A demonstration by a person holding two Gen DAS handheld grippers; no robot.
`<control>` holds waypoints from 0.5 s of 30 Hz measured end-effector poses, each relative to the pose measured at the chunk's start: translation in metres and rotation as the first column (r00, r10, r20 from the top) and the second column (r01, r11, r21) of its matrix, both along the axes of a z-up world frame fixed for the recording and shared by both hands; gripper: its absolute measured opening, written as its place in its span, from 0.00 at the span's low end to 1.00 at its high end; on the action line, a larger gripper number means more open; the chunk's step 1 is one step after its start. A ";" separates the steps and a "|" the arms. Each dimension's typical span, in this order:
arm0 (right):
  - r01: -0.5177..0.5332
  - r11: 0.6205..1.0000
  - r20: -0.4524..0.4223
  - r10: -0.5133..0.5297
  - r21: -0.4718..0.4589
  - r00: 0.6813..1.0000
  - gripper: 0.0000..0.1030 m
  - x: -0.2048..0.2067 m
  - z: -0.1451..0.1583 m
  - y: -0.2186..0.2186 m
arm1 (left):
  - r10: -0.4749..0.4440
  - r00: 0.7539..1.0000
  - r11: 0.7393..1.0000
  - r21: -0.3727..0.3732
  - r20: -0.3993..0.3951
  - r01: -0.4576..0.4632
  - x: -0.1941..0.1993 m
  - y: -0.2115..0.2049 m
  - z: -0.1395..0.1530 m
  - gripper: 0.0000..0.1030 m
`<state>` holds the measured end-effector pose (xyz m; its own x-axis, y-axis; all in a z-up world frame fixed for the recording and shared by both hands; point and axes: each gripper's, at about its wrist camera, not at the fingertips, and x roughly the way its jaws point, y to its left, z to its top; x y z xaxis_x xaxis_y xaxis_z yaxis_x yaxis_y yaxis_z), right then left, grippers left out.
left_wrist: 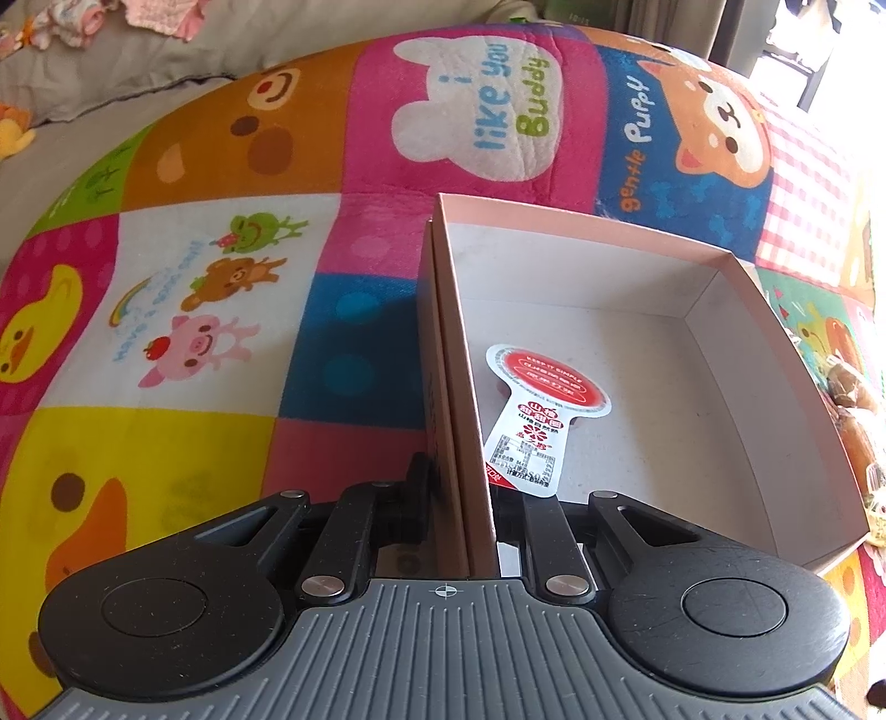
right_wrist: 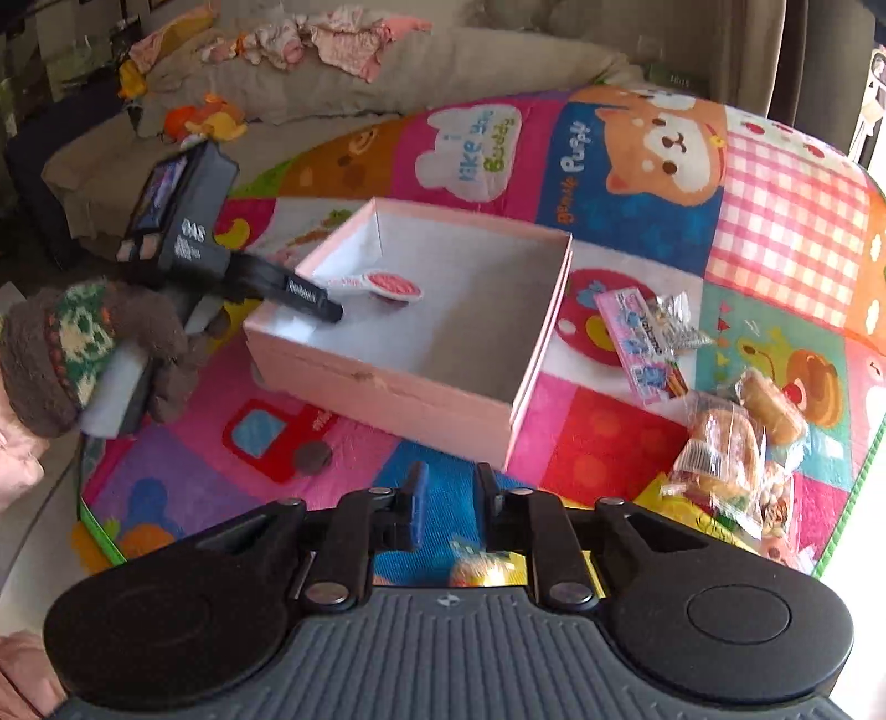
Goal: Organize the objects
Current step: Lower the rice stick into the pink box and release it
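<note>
An open pink box (left_wrist: 736, 332) lies on a colourful play mat (left_wrist: 210, 310). My left gripper (left_wrist: 462, 498) is shut on the box's left wall, one finger outside and one inside. A white snack packet with a round red lid (left_wrist: 531, 410) lies on the box floor just past those fingers. In the right wrist view the same box (right_wrist: 387, 382) holds that packet (right_wrist: 387, 285), and the left gripper (right_wrist: 326, 313) grips its far-left wall, held by a hand in a knitted glove (right_wrist: 83, 354). My right gripper (right_wrist: 451, 495) hovers in front of the box, its fingers close together with nothing between them.
Right of the box lie a pink snack packet (right_wrist: 642, 338), a silver wrapper (right_wrist: 678, 321) and clear-wrapped bread packs (right_wrist: 731, 443). A beige sofa with loose clothes (right_wrist: 343, 39) and a soft toy (right_wrist: 210, 119) stands behind the mat.
</note>
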<state>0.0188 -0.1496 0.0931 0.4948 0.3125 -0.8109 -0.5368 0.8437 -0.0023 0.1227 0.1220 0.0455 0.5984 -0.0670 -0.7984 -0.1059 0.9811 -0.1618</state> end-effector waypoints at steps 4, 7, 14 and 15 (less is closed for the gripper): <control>0.050 0.998 -0.104 -0.052 -0.022 0.993 0.47 -0.002 -0.038 -0.010 | -0.003 1.000 1.000 0.002 0.000 0.003 0.000 0.000 0.000 0.16; 0.058 0.998 -0.179 -0.061 -0.023 0.982 0.40 -0.001 -0.059 -0.011 | -0.006 1.000 1.000 -0.005 0.003 0.006 -0.001 0.001 -0.001 0.16; 0.006 0.995 -0.123 0.007 0.100 0.992 0.27 -0.004 -0.009 -0.004 | -0.002 1.000 1.000 -0.007 0.002 0.002 0.000 0.001 -0.001 0.16; 0.000 0.990 -0.098 0.014 0.143 0.995 0.27 0.000 0.005 -0.004 | -0.003 1.000 1.000 -0.006 0.002 0.003 0.000 0.001 0.000 0.16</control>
<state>0.0188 -0.1532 0.0985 0.4119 0.4313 -0.8027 -0.5341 0.8280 0.1708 0.1228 0.1226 0.0450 0.5998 -0.0737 -0.7968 -0.1030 0.9804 -0.1682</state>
